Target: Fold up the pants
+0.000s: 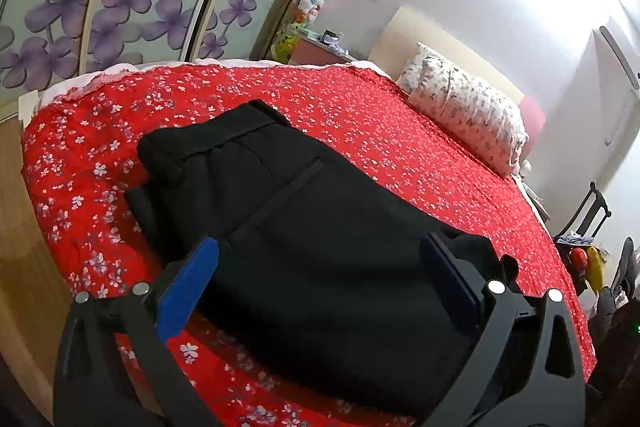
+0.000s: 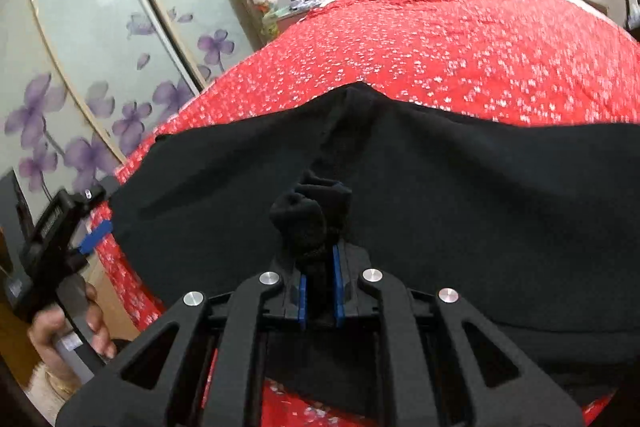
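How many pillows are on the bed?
1. The pillow lies at the far end of the bed, against the headboard. Others may be hidden outside the views.

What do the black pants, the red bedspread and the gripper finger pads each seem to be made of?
Black pants: soft matte woven cloth, probably; they bunch in the right gripper.
Red bedspread: thin printed cotton, likely; small white flowers, lacy edge.
Finger pads: smooth blue plastic or rubber; unclear which.

pants (image 1: 304,227) on bed (image 1: 400,131) | pillow (image 1: 464,107) behind, at headboard | wardrobe (image 1: 120,7) left
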A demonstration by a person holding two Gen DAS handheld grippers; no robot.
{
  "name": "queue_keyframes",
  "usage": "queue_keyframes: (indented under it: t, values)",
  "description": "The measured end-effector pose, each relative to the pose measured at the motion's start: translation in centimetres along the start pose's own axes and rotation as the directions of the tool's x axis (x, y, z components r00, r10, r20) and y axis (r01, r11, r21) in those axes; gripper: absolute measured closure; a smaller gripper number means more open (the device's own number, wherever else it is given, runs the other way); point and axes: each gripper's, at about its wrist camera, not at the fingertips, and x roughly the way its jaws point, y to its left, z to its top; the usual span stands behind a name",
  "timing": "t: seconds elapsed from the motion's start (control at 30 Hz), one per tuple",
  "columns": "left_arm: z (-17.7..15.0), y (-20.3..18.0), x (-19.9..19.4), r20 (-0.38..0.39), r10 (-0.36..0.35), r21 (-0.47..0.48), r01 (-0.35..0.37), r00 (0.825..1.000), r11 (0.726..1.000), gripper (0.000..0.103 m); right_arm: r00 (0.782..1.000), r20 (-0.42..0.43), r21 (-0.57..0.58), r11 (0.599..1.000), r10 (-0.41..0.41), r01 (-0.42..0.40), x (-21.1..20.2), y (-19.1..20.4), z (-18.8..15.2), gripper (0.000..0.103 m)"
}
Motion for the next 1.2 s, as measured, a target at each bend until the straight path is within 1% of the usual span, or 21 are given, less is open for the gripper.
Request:
queue_keyframes:
  t: [0.03, 0.1, 0.13, 0.17, 0.2, 0.23, 0.27, 0.37, 0.4, 0.43, 0.5, 0.57, 0.6, 0.63, 0.73, 0.8, 0.83, 0.9, 1.0, 1.1, 1.2]
  values:
    - [0.0, 0.0, 0.1, -0.002, 0.001, 0.001, -0.001, 1.000, 1.000, 0.003, 0.999, -0.030, -0.026, 1.000, -0.013, 0.012, 0.6, 0.1, -0.2, 0.084]
    - [0.1, -0.1, 0.0, -0.001, 0.001, 0.002, -0.001, 1.000, 1.000, 0.003, 0.999, -0.039, -0.090, 0.996, -0.005, 0.001, 0.6, 0.8, -0.5, 0.067]
    - [0.1, -0.1, 0.0, 0.001, -0.001, 0.004, 0.001, 1.000, 1.000, 0.003, 0.998, -0.049, -0.091, 0.995, 0.025, -0.029, 0.4, 1.0, -0.5, 0.044]
    - [0.1, -0.1, 0.0, 0.002, 0.000, 0.004, 0.000, 1.000, 1.000, 0.003, 0.995, -0.063, -0.076, 0.994, 0.080, -0.084, 0.2, 1.3, -0.4, 0.033]
    - [0.1, 0.0, 0.0, 0.003, 0.000, 0.003, 0.000, 1.000, 1.000, 0.003, 0.992, -0.069, -0.068, 0.992, 0.106, -0.110, 0.1, 1.5, -0.4, 0.018]
    - [0.2, 0.0, -0.1, 0.004, -0.001, 0.001, 0.001, 1.000, 1.000, 0.003, 0.989, -0.082, -0.074, 0.989, 0.125, -0.131, 0.1, 2.0, -0.5, 0.014]
    - [0.2, 0.1, -0.1, 0.006, -0.006, -0.005, 0.006, 1.000, 1.000, 0.003, 0.988, -0.098, -0.095, 0.987, 0.121, -0.130, 0.2, 2.5, -0.8, 0.012]
    - [0.5, 0.7, -0.7, 0.024, -0.035, -0.029, 0.035, 0.999, 0.999, 0.003, 0.991, -0.122, -0.201, 0.976, 0.057, -0.081, 0.5, 3.9, -2.2, 0.011]
    - [0.7, 1.0, -0.9, 0.024, -0.046, -0.041, 0.047, 0.999, 0.998, 0.003, 0.990, -0.123, -0.206, 0.975, 0.062, -0.087, 0.2, 3.8, -2.3, 0.011]
    - [1.1, 1.8, -1.3, 0.014, -0.075, -0.071, 0.076, 0.997, 0.995, 0.003, 0.988, -0.122, -0.194, 0.974, 0.091, -0.113, -0.5, 3.5, -2.3, 0.011]
    - [1.8, 3.5, -1.7, -0.017, -0.107, -0.136, 0.104, 0.994, 0.985, 0.003, 0.977, -0.106, -0.136, 0.971, 0.185, -0.198, -2.6, 1.8, -2.2, 0.011]
    - [2.5, 5.3, -1.7, -0.051, -0.147, -0.209, 0.133, 0.988, 0.969, 0.003, 0.979, -0.052, -0.122, 0.971, 0.198, -0.203, -4.2, 0.6, -2.1, 0.011]
    - [2.9, 6.7, -1.6, -0.072, -0.179, -0.272, 0.154, 0.981, 0.950, 0.003, 0.980, -0.004, -0.112, 0.974, 0.198, -0.198, -5.3, -0.7, -2.0, 0.011]
    - [3.1, 7.5, -1.5, -0.084, -0.200, -0.311, 0.165, 0.976, 0.936, 0.003, 0.978, 0.036, -0.089, 0.975, 0.208, -0.204, -6.1, -2.0, -2.0, 0.011]
    - [3.7, 10.1, -0.6, -0.122, -0.240, -0.428, 0.167, 0.963, 0.888, 0.004, 0.961, 0.134, 0.043, 0.968, 0.241, -0.249, -7.3, -5.8, -2.1, 0.010]
    - [3.8, 11.0, 0.1, -0.141, -0.260, -0.478, 0.164, 0.955, 0.863, 0.004, 0.959, 0.155, 0.107, 0.961, 0.238, -0.256, -7.3, -7.7, -2.0, 0.010]
    - [3.9, 11.4, 0.6, -0.155, -0.278, -0.505, 0.166, 0.948, 0.847, 0.004, 0.960, 0.155, 0.123, 0.960, 0.233, -0.253, -7.3, -8.2, -2.1, 0.010]
    - [3.9, 11.9, 1.6, -0.181, -0.282, -0.544, 0.143, 0.942, 0.827, 0.004, 0.962, 0.151, 0.131, 0.959, 0.230, -0.250, -7.1, -8.6, -2.1, 0.010]
    - [4.0, 12.3, 2.9, -0.214, -0.273, -0.565, 0.109, 0.938, 0.818, 0.004, 0.960, 0.149, 0.119, 0.959, 0.237, -0.255, -7.2, -8.4, -2.2, 0.010]
    - [4.4, 12.2, 4.2, -0.231, -0.250, -0.556, 0.084, 0.940, 0.827, 0.004, 0.960, 0.139, 0.103, 0.961, 0.242, -0.257, -6.9, -8.0, -2.1, 0.010]
    - [5.2, 12.0, 5.1, -0.242, -0.226, -0.542, 0.062, 0.944, 0.838, 0.010, 0.961, 0.131, 0.099, 0.962, 0.242, -0.256, -6.6, -7.8, -2.1, 0.010]
